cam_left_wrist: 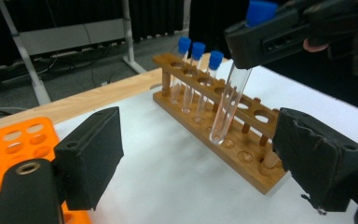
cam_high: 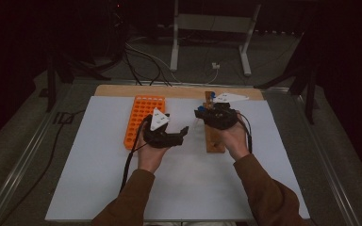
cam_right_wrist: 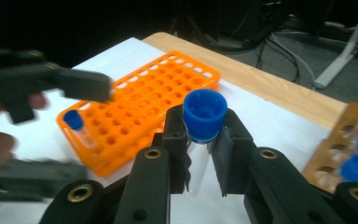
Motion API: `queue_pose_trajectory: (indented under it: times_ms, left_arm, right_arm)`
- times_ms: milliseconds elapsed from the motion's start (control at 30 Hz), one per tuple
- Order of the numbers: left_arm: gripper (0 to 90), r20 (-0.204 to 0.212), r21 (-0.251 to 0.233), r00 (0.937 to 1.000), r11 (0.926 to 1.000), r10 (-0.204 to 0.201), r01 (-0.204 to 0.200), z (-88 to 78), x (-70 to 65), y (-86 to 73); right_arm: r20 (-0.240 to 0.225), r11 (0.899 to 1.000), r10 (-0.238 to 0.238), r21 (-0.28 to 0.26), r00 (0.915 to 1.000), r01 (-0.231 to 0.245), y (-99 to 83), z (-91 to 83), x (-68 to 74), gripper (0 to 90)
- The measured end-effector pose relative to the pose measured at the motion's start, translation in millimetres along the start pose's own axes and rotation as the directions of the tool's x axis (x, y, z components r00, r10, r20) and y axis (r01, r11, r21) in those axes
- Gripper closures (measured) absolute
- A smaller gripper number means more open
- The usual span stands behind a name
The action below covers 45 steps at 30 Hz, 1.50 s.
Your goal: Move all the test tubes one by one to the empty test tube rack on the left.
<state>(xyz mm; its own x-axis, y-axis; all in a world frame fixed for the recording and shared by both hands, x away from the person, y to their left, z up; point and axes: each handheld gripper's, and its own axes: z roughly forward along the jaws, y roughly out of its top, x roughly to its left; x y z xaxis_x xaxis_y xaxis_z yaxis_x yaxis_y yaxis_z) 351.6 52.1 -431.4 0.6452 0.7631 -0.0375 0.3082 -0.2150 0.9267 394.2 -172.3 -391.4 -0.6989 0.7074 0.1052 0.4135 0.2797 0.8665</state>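
My right gripper [cam_right_wrist: 204,154] is shut on a clear test tube with a blue cap [cam_right_wrist: 205,114], gripped just below the cap. In the left gripper view that tube [cam_left_wrist: 230,100] hangs tilted above the wooden rack [cam_left_wrist: 242,158], its tip near the rack's top rail. Three capped tubes [cam_left_wrist: 193,79] stand at the rack's far end. My left gripper [cam_left_wrist: 200,163] is open with nothing between its jaws, and points at the wooden rack from the side. In the high view the left gripper [cam_high: 181,134] sits between the orange rack [cam_high: 139,113] and the wooden rack [cam_high: 214,141], with the right gripper [cam_high: 200,114] over the wooden rack.
The orange rack [cam_right_wrist: 144,107] holds one blue-capped tube [cam_right_wrist: 79,128] near its front corner. Both racks stand on a white mat [cam_high: 99,179] over a wooden tabletop. Cables and a metal stand [cam_high: 207,28] lie on the floor beyond the table.
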Motion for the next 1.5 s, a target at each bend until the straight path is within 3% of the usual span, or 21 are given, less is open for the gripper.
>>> queue_pose_trajectory:
  times_ms: [67,300,600,733,1100,1233,1500]
  left_arm:
    - [22.5,-0.021,0.005,0.9998,1.0,0.007,-0.006,5.8,-3.2,-0.5]
    - [40.5,-0.016,-0.015,0.9997,0.9997,-0.018,0.017,16.5,-11.2,-0.8]
    - [67.4,0.008,-0.018,0.9995,0.9994,-0.029,0.029,19.9,-11.1,-2.4]
    - [73.1,0.019,-0.019,0.9995,0.9995,-0.023,0.024,21.0,-12.2,-3.2]
    - [78.1,0.037,-0.014,0.9993,0.9999,-0.007,0.007,22.4,-12.6,-5.6]
    - [78.3,0.027,-0.006,0.9994,0.9997,-0.022,0.022,22.1,-8.9,-6.7]
    - [78.4,0.007,0.004,0.9984,0.9985,-0.055,0.055,13.3,5.8,-12.0]
  right_arm:
    - [-0.019,1.0,0.002,0.001,0.9998,-0.002,0.7,1.7,3.6,76.4]
    - [-0.055,1.0,-0.001,0.007,0.9985,0.001,1.7,8.6,15.0,76.4]
    - [-0.078,1.0,0.007,0.01,0.9969,-0.006,0.8,13.0,19.9,76.4]
    - [-0.087,1.0,0.012,0.011,0.9961,-0.011,0.5,14.0,20.4,76.4]
    - [-0.09,1.0,0.003,0.021,0.996,-0.002,-1.0,15.7,19.7,75.7]
    - [-0.094,1.0,0.009,0.003,0.9955,-0.008,-0.7,12.2,17.4,65.0]
    - [-0.071,0.999,0.001,-0.051,0.9974,-0.005,-2.5,-4.2,9.5,35.1]
